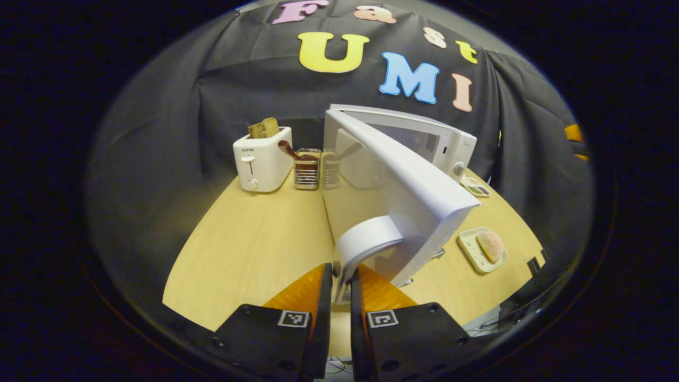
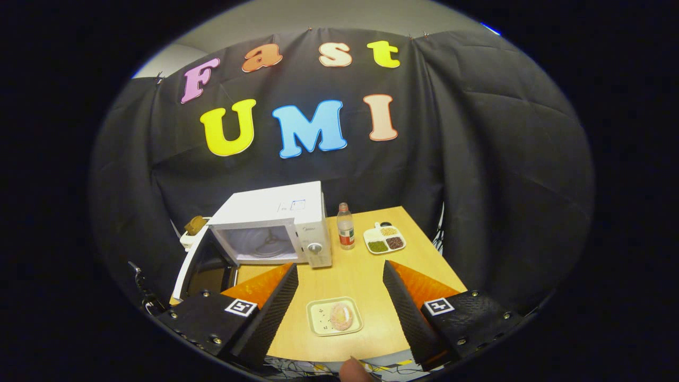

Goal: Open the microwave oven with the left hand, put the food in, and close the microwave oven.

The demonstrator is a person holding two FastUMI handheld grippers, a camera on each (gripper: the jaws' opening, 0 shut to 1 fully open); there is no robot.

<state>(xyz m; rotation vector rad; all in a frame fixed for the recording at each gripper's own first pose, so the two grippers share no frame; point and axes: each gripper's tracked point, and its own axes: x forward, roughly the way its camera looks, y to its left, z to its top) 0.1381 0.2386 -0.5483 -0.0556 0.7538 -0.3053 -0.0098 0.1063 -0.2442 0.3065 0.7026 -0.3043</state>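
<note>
A black cloth (image 2: 477, 159) hangs creased as the booth's wall, with a pale wall (image 2: 318, 21) above it. The wooden table (image 1: 254, 249) stands in front, lit evenly and softly from overhead.

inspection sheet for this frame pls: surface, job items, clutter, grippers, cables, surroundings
Surface: wooden table, bare between items.
Job's things: microwave oven with door swung open; food on small tray at the front edge.
Clutter: toaster with bread, metal holder, bottle, divided dish.
Grippers: left gripper jaws shut on door handle; right gripper open above the tray.
Cables: some below the table's front edge.
Surroundings: black cloth wall.
</note>
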